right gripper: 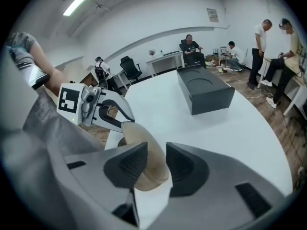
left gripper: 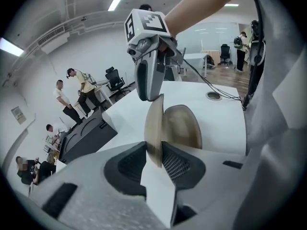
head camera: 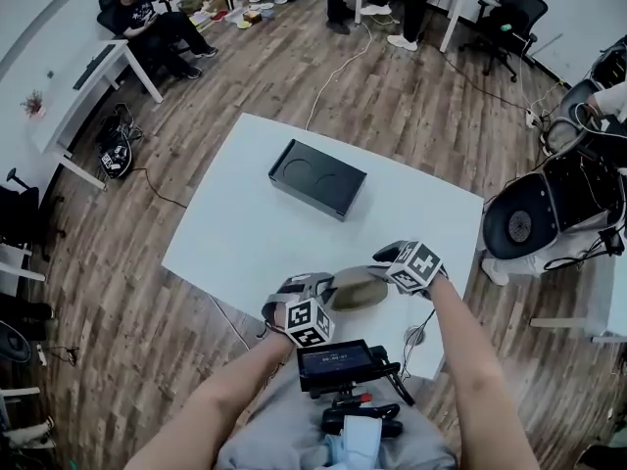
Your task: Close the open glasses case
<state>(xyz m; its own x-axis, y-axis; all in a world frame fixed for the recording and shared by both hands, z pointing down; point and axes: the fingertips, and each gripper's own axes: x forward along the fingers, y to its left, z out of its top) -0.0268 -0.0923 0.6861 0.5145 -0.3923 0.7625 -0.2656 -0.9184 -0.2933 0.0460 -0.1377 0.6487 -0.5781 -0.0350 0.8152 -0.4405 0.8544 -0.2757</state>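
Observation:
The tan glasses case (head camera: 355, 288) lies near the front edge of the white table (head camera: 245, 233), between my two grippers. In the left gripper view its two shells (left gripper: 182, 126) stand apart in a V. My left gripper (left gripper: 154, 150) is shut on the thin edge of the upright shell. It also shows in the head view (head camera: 323, 284) and the right gripper view (right gripper: 112, 116). My right gripper (right gripper: 156, 164) straddles the case's other end (right gripper: 146, 152): that end rests against the left pad, with a gap to the right pad. The right gripper (head camera: 384, 262) shows again above the case (left gripper: 148, 87).
A black box (head camera: 316, 177) sits at mid-table, beyond the case. A cable hole (head camera: 412, 336) is in the table's front right corner. A device hangs at the person's chest (head camera: 338, 362). Office chairs (head camera: 549, 209) stand to the right, and people sit and stand at the room's far side.

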